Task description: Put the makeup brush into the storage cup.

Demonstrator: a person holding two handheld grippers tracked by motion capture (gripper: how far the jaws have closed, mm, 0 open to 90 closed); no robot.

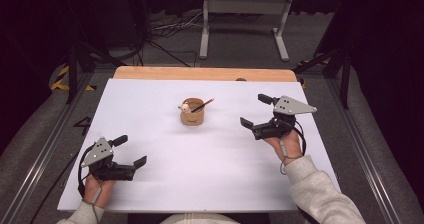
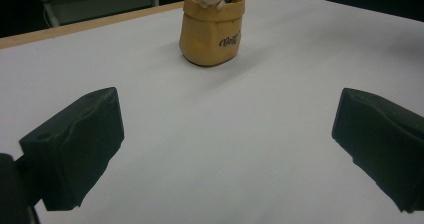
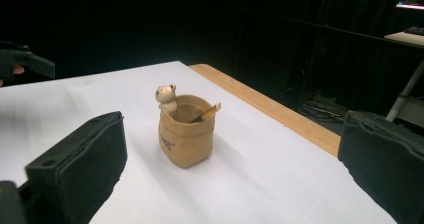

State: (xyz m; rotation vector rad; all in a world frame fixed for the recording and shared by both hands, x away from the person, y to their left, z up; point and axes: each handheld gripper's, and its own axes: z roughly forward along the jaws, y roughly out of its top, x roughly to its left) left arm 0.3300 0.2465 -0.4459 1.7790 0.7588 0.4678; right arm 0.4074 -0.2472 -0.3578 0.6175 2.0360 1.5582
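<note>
High view is showing a white table (image 1: 165,184) with one small tan pot (image 1: 192,115) standing upright in its middle, a little toward the far side. A dark pencil (image 1: 202,105) is leaning inside the pot, its upper end pointing to the right and far, and a small bear figure (image 1: 185,106) is sitting on the pot's left rim.

The left gripper (image 1: 132,151) is waiting at the near left, well apart from the pot, with its jaws standing wide and nothing between them. The right gripper (image 1: 256,110) is hovering to the right of the pot, nearer to it, jaws also wide and empty.

In the right gripper view the pot (image 3: 186,132) is sitting between the two jaws, farther off, so I think this gripper is aiming at it for a reach. In the left gripper view the pot (image 2: 212,28) is standing far ahead. Probably the left one is staying back to leave room, or to steady the pot later.
</note>
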